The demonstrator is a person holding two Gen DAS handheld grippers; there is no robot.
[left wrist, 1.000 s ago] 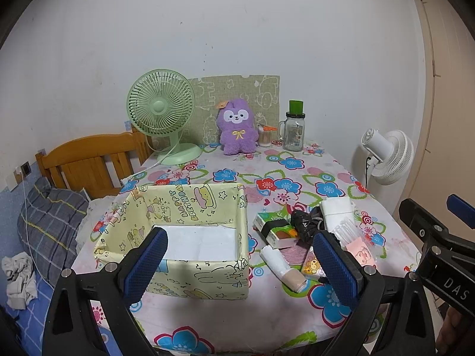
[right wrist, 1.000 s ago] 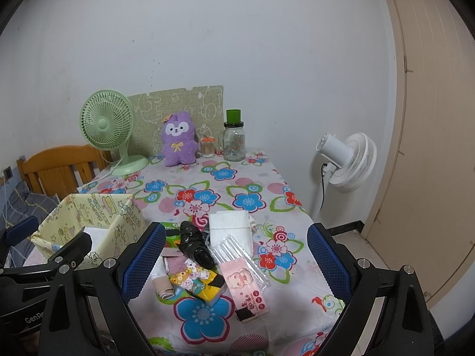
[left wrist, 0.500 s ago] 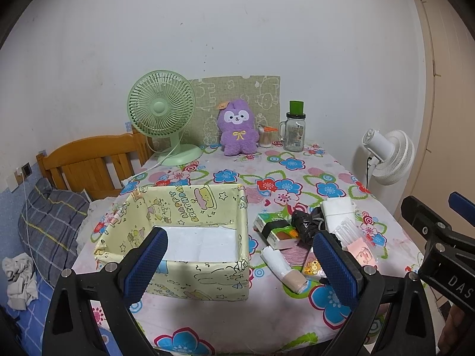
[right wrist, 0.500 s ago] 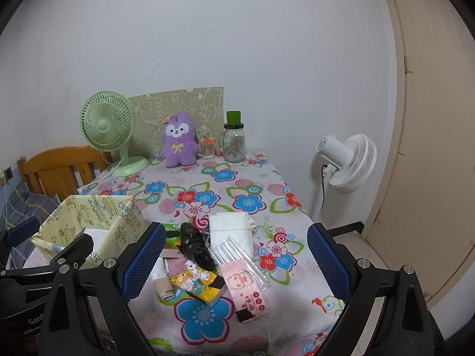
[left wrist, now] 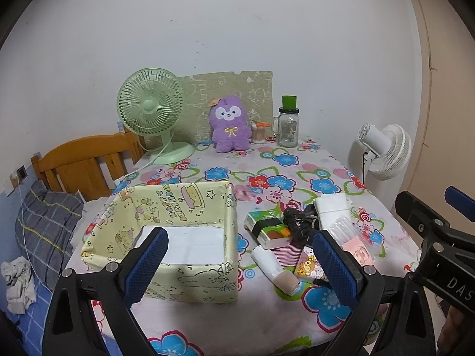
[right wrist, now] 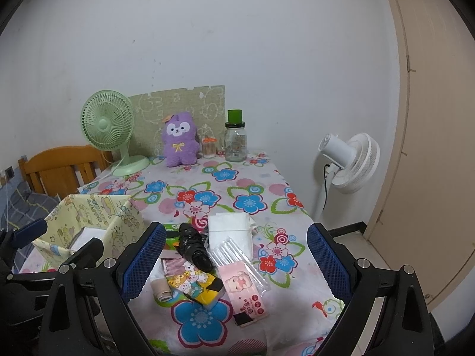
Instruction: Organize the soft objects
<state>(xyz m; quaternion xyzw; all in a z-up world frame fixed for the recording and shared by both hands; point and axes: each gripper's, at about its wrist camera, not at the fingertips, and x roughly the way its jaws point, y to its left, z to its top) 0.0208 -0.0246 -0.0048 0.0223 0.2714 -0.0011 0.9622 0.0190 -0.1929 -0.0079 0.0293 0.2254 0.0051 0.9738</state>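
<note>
A yellow cartoon-print fabric box [left wrist: 184,207] [right wrist: 98,216] stands at the table's near left, holding only a white liner. Right of it lies a pile of small soft items: a green tissue pack [left wrist: 267,230], a black crumpled bag [left wrist: 298,222] [right wrist: 194,249], a white tissue pack [left wrist: 331,204] [right wrist: 231,231], a rolled beige bandage [left wrist: 274,268], a cartoon pouch [right wrist: 193,281] and a pink packet [right wrist: 245,290]. My left gripper [left wrist: 240,264] hovers open before the box and pile. My right gripper [right wrist: 236,264] hangs open above the pile. Neither holds anything.
At the table's far end stand a green desk fan [left wrist: 154,115], a purple plush toy [left wrist: 230,124], a glass jar with a green lid [left wrist: 288,124] and a small cup of sticks. A white floor fan [right wrist: 347,160] is to the right, a wooden chair [left wrist: 86,160] to the left.
Both grippers have hardly moved; the views shifted only slightly. Nothing was taken hold of or moved on the table.
</note>
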